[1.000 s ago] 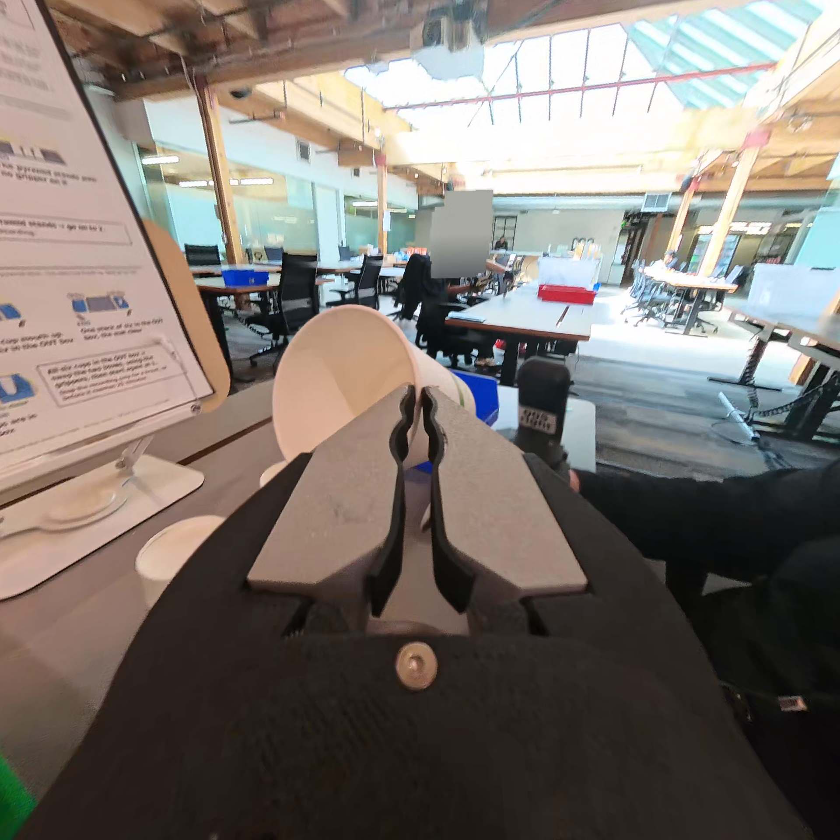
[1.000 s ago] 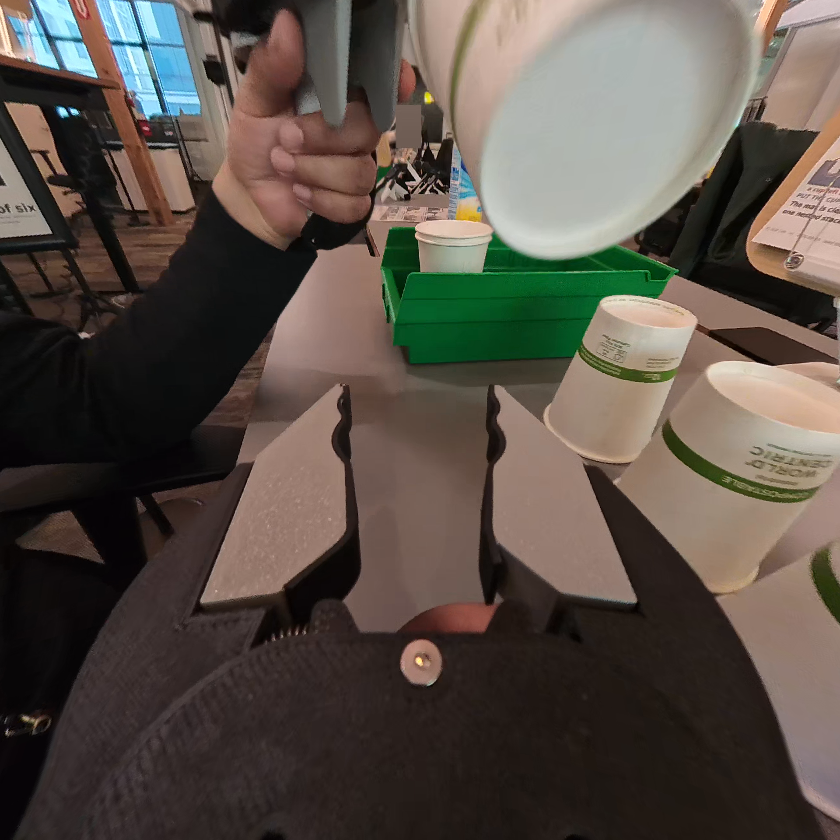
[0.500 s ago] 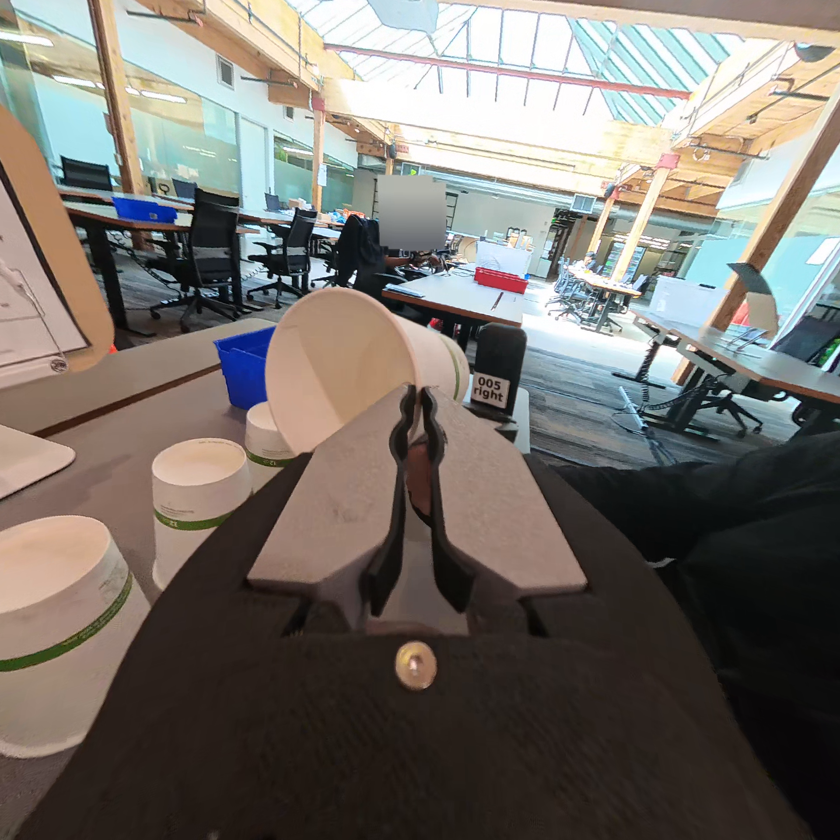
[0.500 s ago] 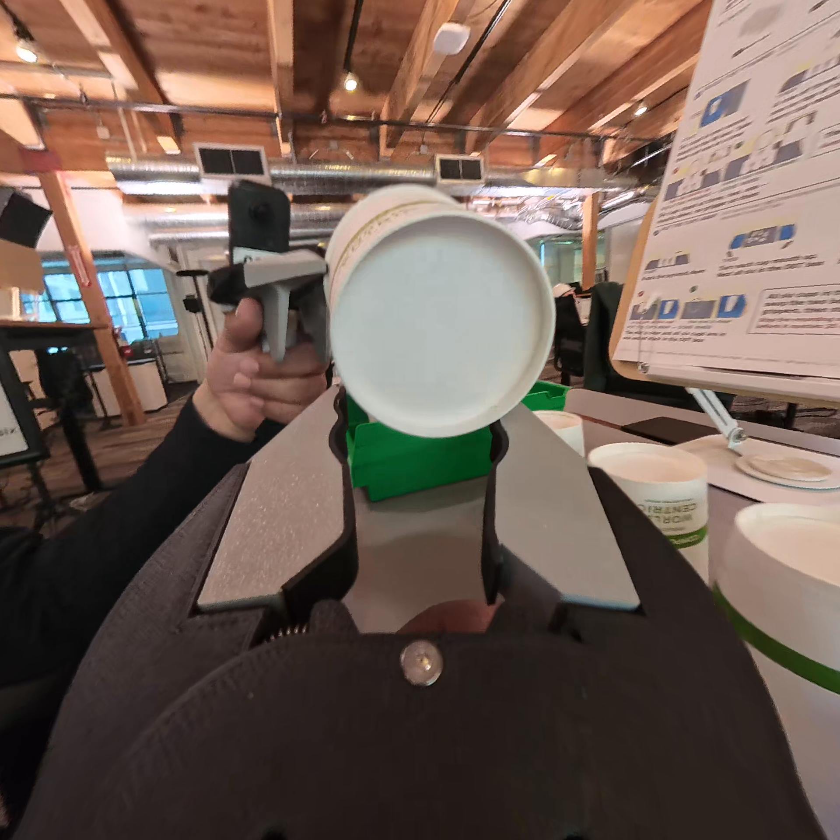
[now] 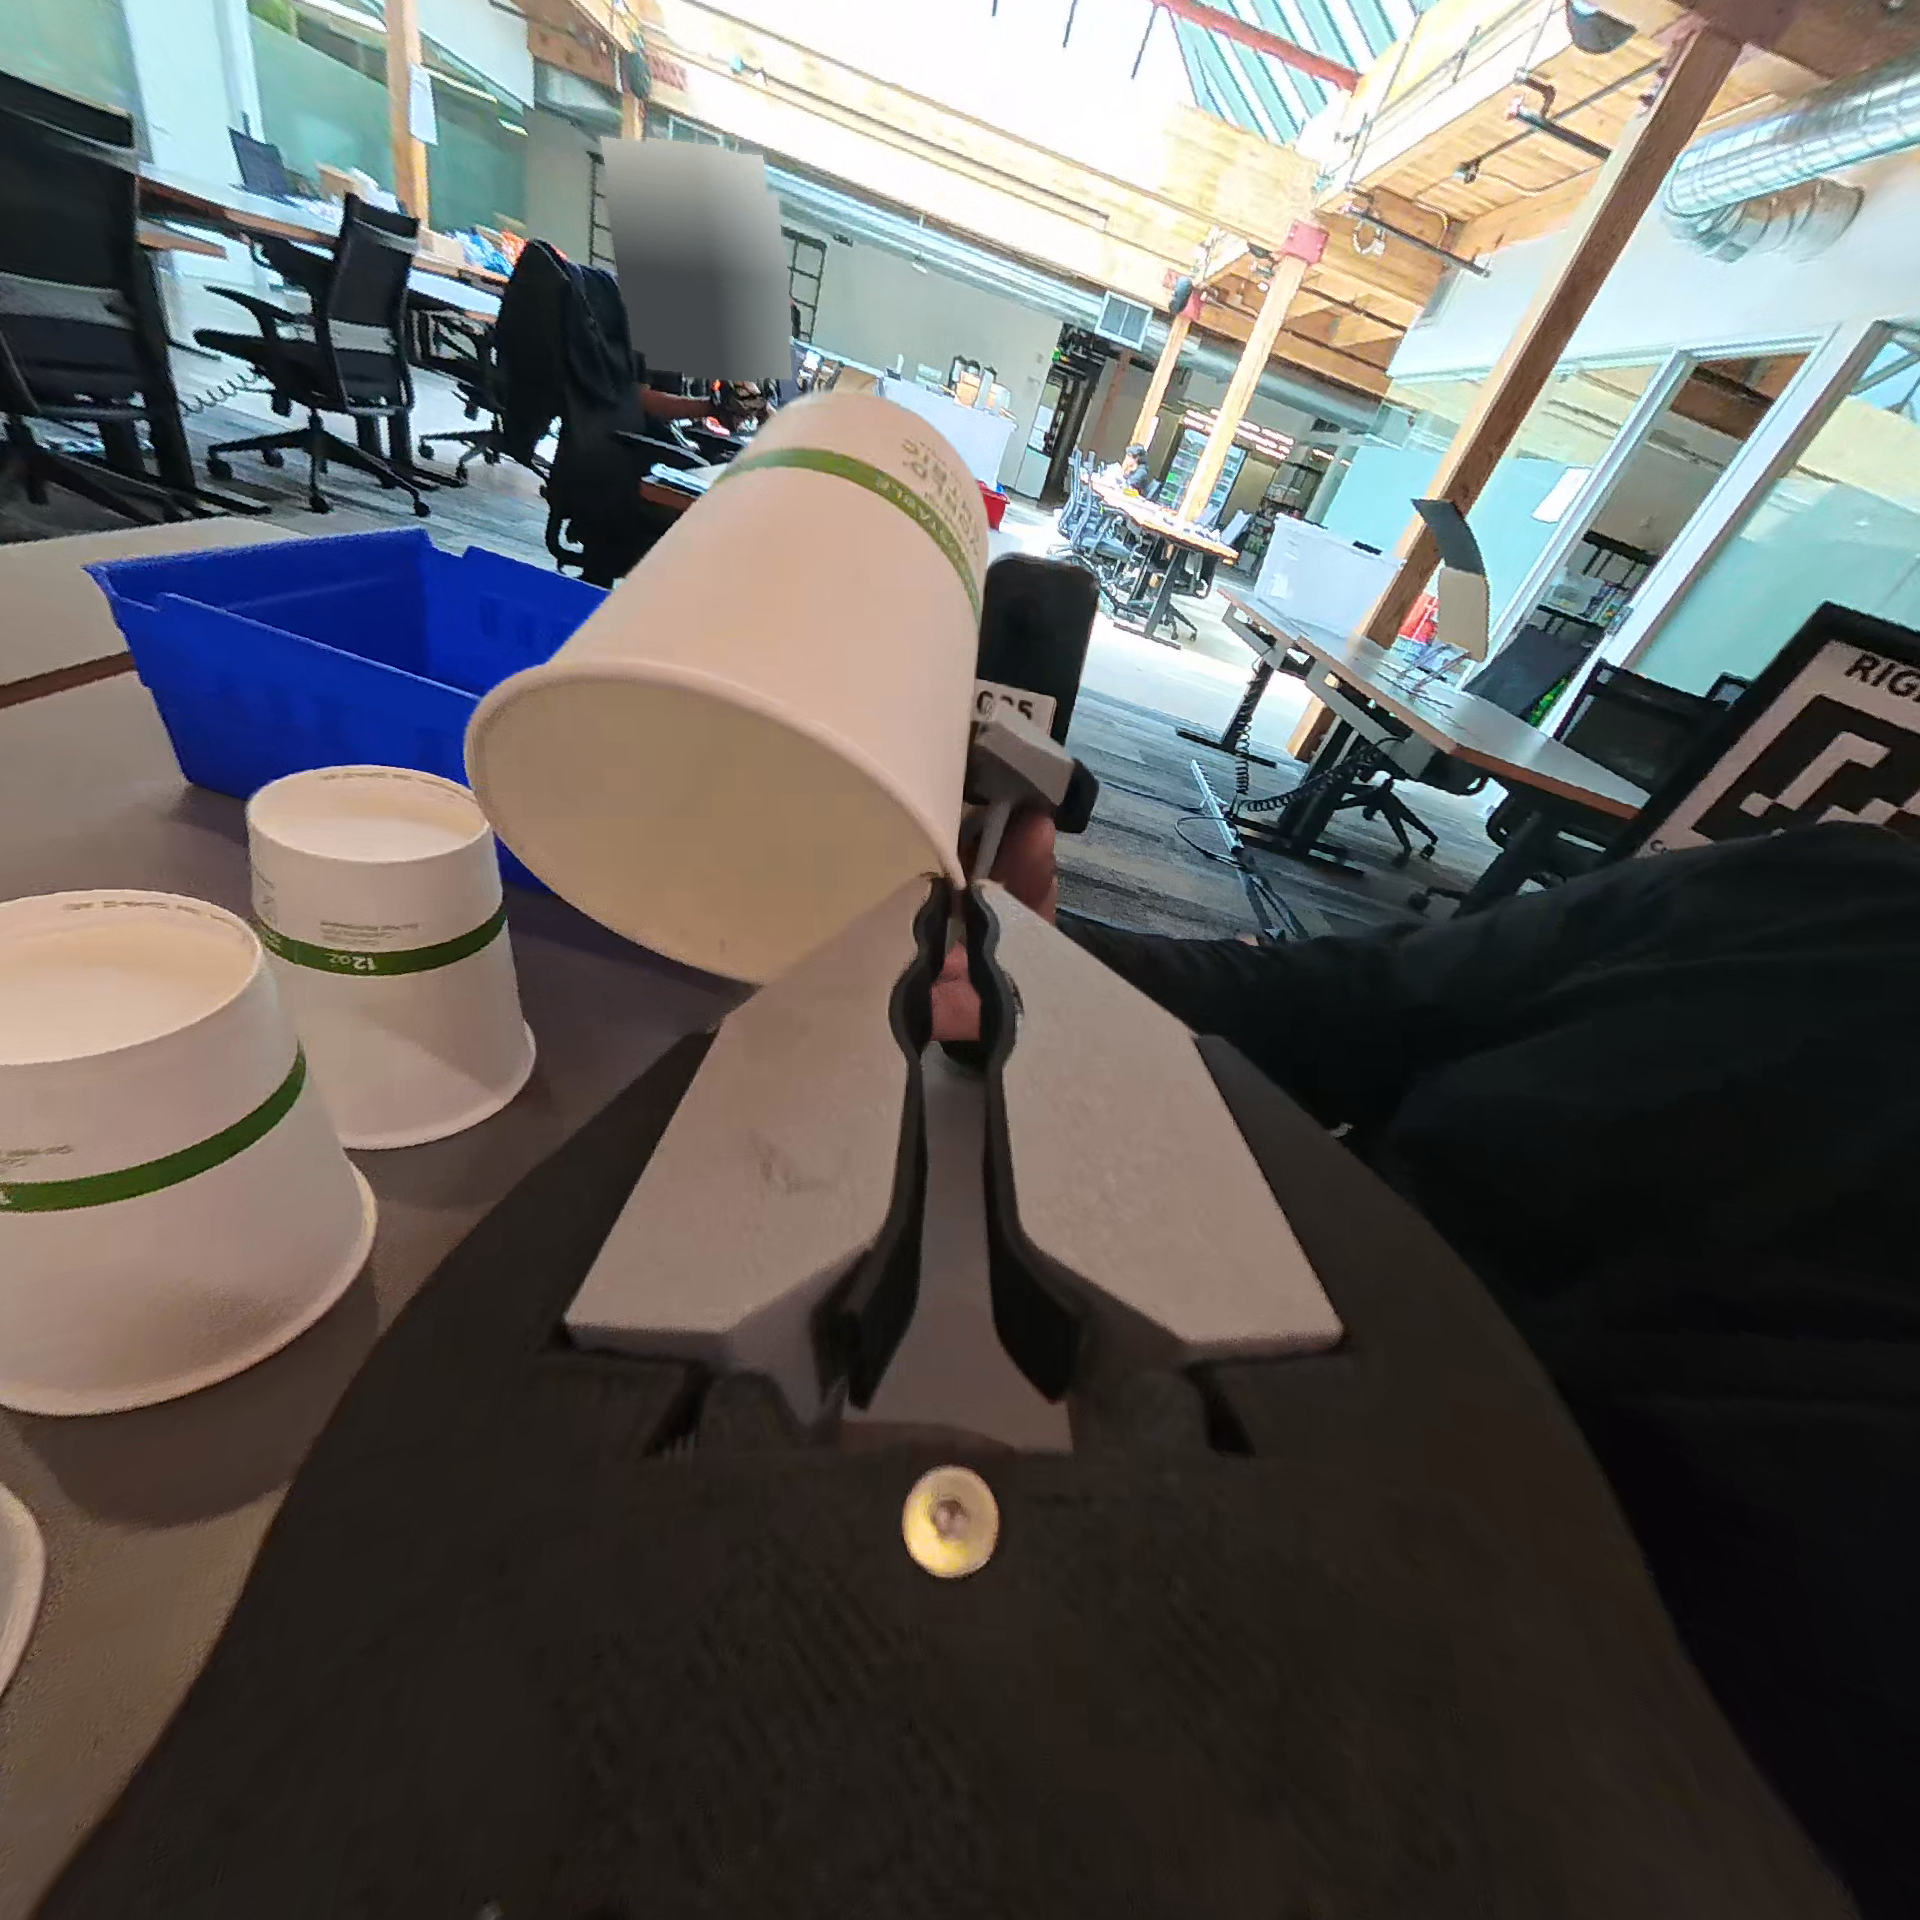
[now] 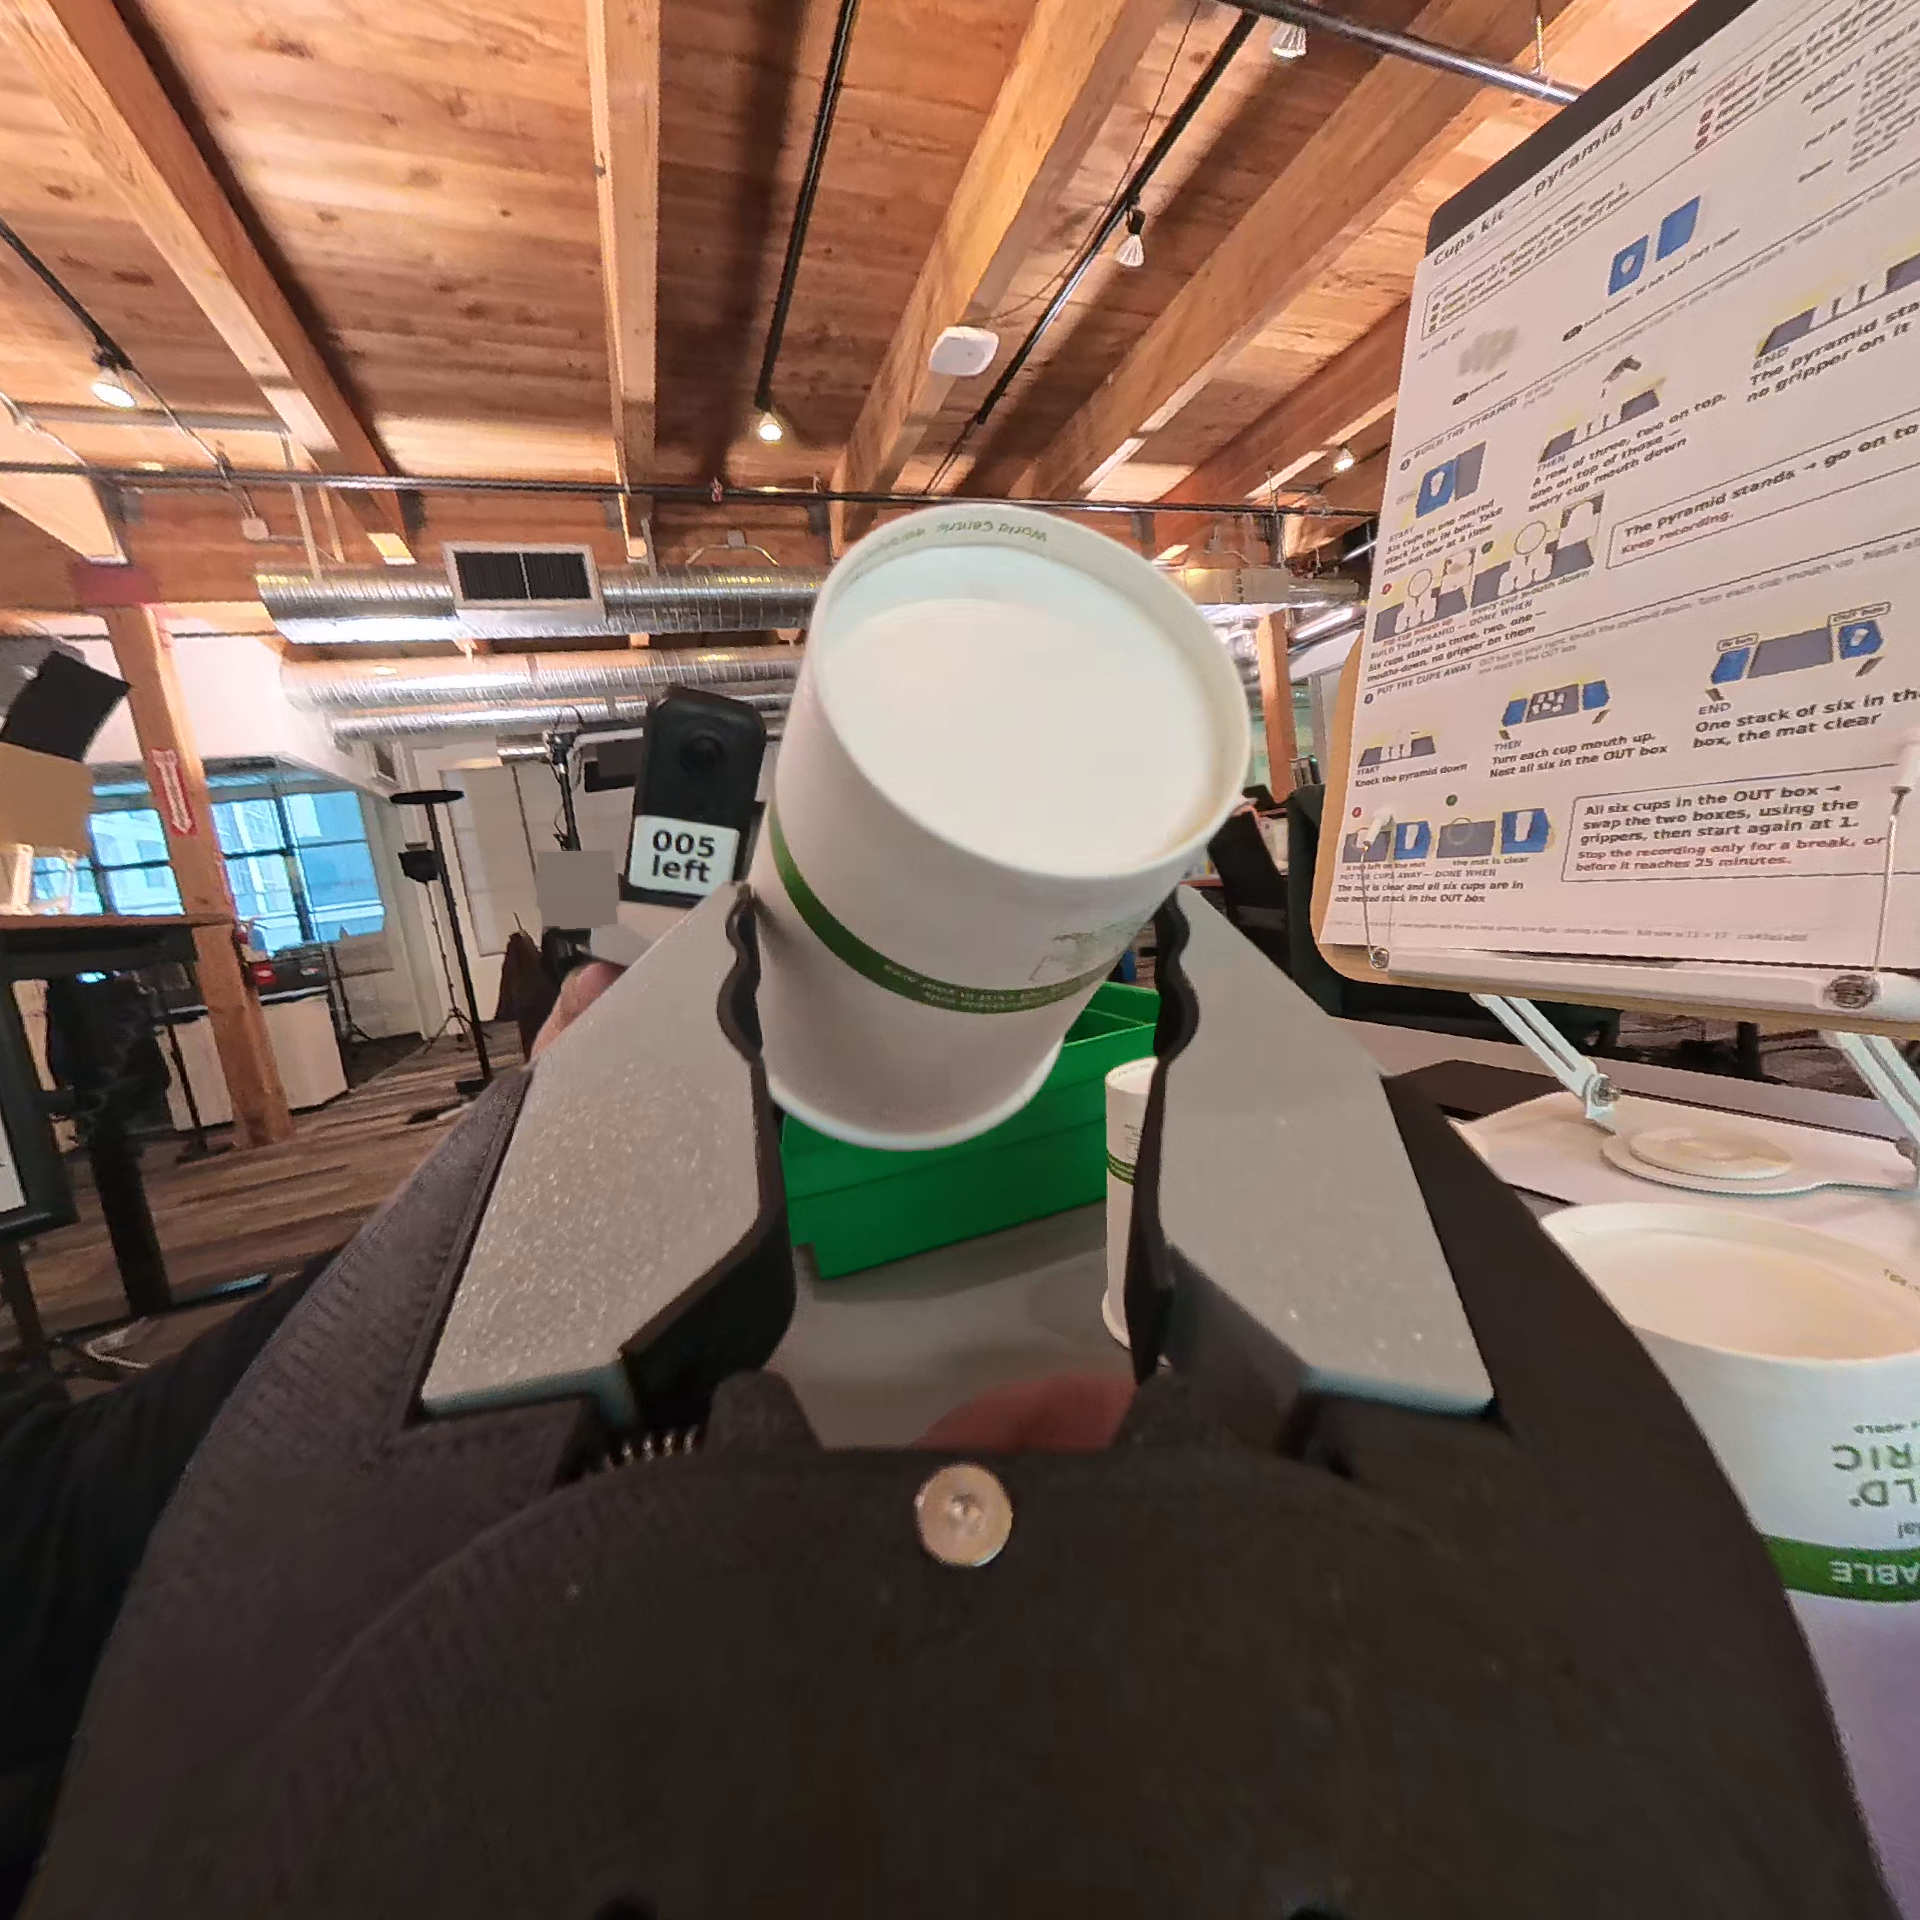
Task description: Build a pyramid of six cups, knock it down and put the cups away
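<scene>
Left wrist view: left gripper (image 5: 954, 906) pinched shut on rim of white paper cup with green band (image 5: 748, 707), held tilted in air, mouth toward camera. Two more white paper cups (image 5: 390, 935) stood mouth-down on grey table (image 5: 94, 821). Blue plastic bin (image 5: 312, 644) behind looked empty.

Right wrist view: right gripper (image 6: 956, 977) spread wide, fingers either side of held cup, contact unclear. Green plastic bin (image 6: 935, 1174) behind, contents hidden. Judged light, thin-walled, crushable; better taken gently across body.
</scene>
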Demonstrator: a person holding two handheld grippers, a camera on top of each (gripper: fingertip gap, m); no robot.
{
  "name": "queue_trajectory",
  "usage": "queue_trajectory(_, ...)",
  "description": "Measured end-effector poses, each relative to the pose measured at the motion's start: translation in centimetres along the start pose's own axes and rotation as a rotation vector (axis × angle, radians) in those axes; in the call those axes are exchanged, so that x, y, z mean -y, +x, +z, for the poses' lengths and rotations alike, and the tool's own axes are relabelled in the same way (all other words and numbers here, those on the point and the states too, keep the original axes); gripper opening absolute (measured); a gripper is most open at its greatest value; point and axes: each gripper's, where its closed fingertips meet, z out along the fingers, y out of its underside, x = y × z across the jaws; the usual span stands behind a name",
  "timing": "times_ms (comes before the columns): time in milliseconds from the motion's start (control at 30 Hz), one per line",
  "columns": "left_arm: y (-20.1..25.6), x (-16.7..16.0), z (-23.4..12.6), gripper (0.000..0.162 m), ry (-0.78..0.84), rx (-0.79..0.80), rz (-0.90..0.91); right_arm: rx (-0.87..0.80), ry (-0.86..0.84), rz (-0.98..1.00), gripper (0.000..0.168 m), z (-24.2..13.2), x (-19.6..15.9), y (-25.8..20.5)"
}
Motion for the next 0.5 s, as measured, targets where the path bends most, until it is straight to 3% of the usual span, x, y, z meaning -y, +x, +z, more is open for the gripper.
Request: queue_trajectory(500, 0.1, -3.7, 3.6, 0.002, -0.128, -0.069, -0.029, 0.027, 0.047, 0.120, 0.081, -0.5, 0.8, 0.5)
